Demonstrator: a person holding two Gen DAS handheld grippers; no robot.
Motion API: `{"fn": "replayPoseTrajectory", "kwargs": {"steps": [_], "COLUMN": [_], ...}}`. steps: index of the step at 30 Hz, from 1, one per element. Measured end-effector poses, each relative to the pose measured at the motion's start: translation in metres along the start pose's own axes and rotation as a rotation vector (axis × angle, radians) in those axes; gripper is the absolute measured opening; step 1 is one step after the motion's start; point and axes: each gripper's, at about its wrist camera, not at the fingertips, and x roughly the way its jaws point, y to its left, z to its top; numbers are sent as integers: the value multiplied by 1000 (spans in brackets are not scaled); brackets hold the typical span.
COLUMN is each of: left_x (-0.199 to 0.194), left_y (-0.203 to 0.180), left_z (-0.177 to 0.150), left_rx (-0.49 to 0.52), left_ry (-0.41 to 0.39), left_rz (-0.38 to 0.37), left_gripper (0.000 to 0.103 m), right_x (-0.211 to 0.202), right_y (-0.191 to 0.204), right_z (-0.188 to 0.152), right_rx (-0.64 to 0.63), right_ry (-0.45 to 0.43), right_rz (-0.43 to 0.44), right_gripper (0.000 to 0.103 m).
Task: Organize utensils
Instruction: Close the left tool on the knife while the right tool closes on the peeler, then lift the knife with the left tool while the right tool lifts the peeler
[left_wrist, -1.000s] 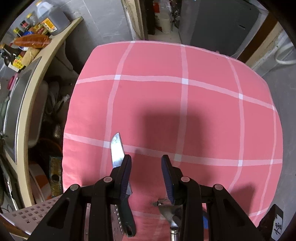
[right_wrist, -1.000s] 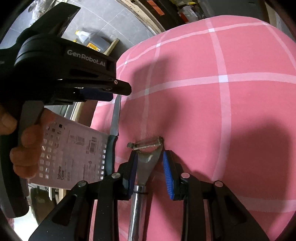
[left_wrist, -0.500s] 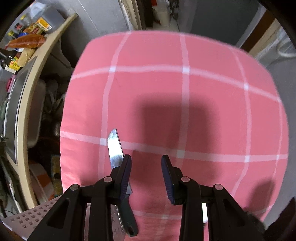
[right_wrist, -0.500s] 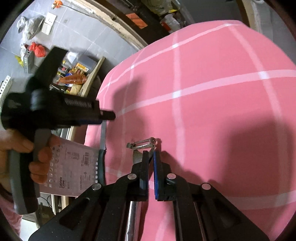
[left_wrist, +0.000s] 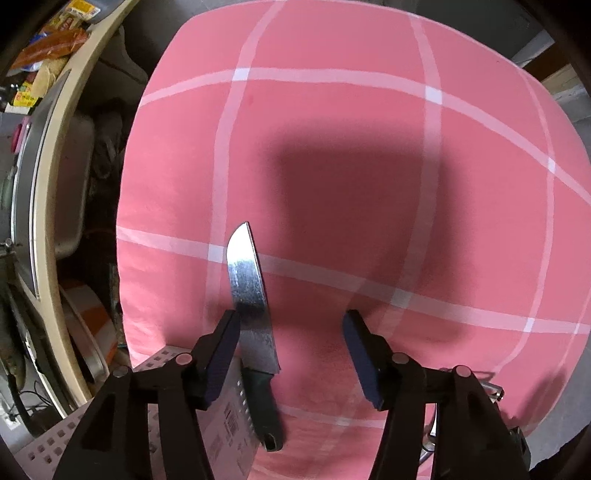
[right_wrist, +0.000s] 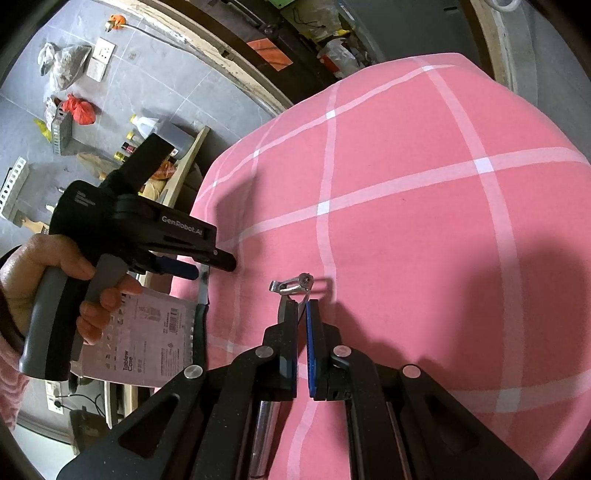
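A knife (left_wrist: 251, 291) with a steel blade and dark green handle lies on the pink checked tablecloth (left_wrist: 369, 166), its handle end beside a white perforated utensil case (left_wrist: 221, 432). My left gripper (left_wrist: 290, 325) is open just above the knife, whose blade sits by the left finger. In the right wrist view the knife (right_wrist: 202, 295) lies under the left gripper (right_wrist: 210, 264). My right gripper (right_wrist: 301, 310) is shut on a metal peeler (right_wrist: 291, 286), holding it above the cloth; its handle runs back under the gripper.
The white case (right_wrist: 147, 339) overhangs the table's left edge. Left of the table stand a counter with bottles and packets (left_wrist: 48, 48) and a steel sink (left_wrist: 70, 177). The peeler tip also shows at the lower right in the left wrist view (left_wrist: 493, 387).
My right gripper closed on the peeler and lifted it off the cloth. My left gripper stayed open and moved lower and closer over the knife.
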Motion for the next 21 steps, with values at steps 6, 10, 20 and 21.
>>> {"fn": "replayPoseTrajectory", "kwargs": {"steps": [6, 10, 20, 21], "left_x": [5, 4, -5, -5], "left_y": [16, 14, -10, -10], "left_z": [2, -2, -14, -14], "left_rx": [-73, -52, 69, 77], "left_ry": [16, 16, 23, 17], "left_rz": [-78, -122, -236, -235], "left_gripper": [60, 52, 42, 42], "right_x": [0, -2, -25, -29], "right_y": [-1, -4, -10, -13], "right_z": [-2, -3, -4, -5], "right_rx": [8, 6, 11, 18], "right_ry": [-6, -9, -43, -47], "right_rz": [15, 19, -21, -25], "right_gripper": [4, 4, 4, 4]}}
